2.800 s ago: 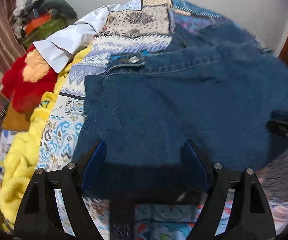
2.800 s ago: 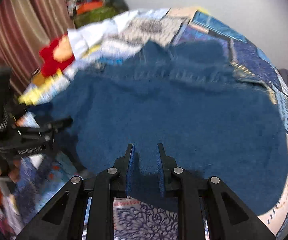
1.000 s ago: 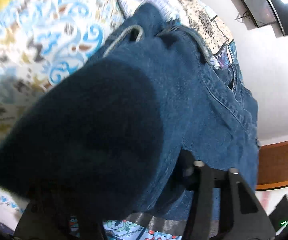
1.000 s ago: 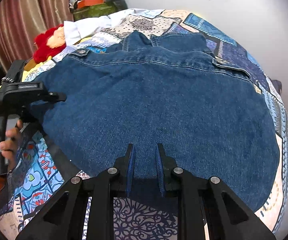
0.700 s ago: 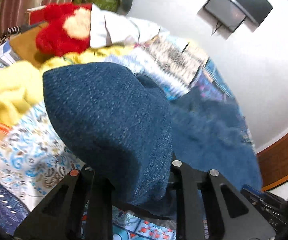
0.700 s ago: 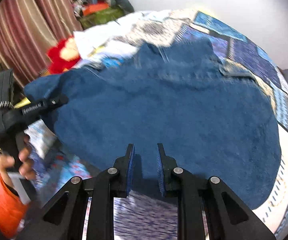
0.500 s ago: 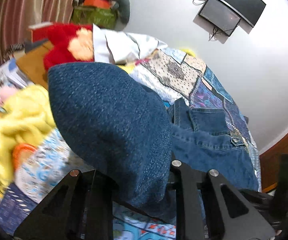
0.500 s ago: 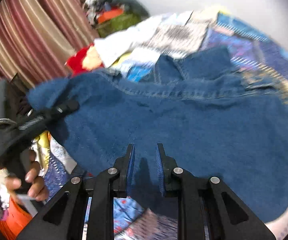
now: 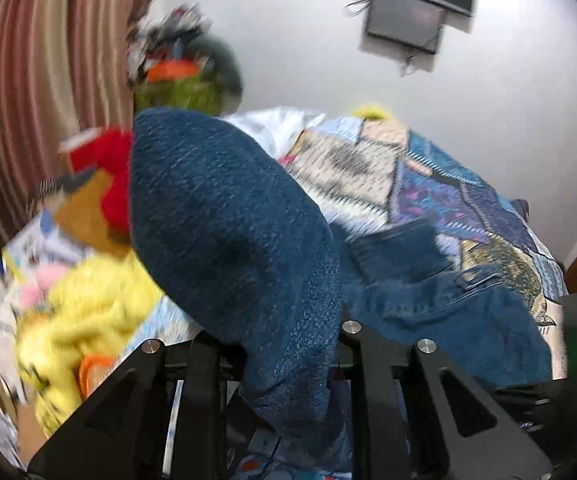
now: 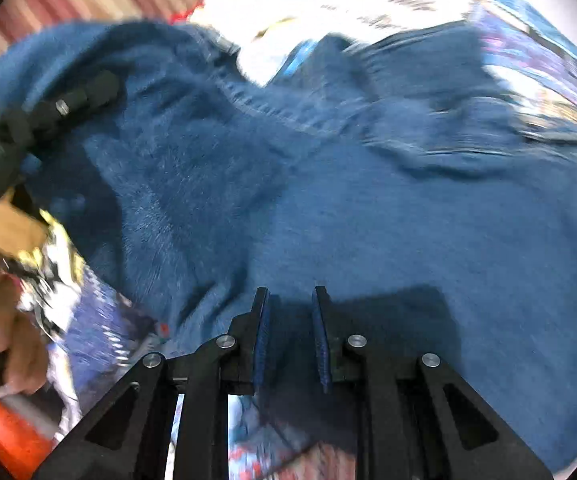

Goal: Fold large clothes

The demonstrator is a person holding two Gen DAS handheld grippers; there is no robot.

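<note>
The big denim jacket (image 10: 388, 208) sprawls across the patchwork bedspread (image 9: 448, 184), its near hem bunched and lifted off the bed. The left gripper (image 9: 276, 344) pinches a thick fold of that hem, and the right gripper (image 10: 288, 332) clamps the edge, fingers nearly together.

One denim jacket (image 10: 368, 208), two tools (image 9: 276, 344) (image 10: 288, 320)
</note>
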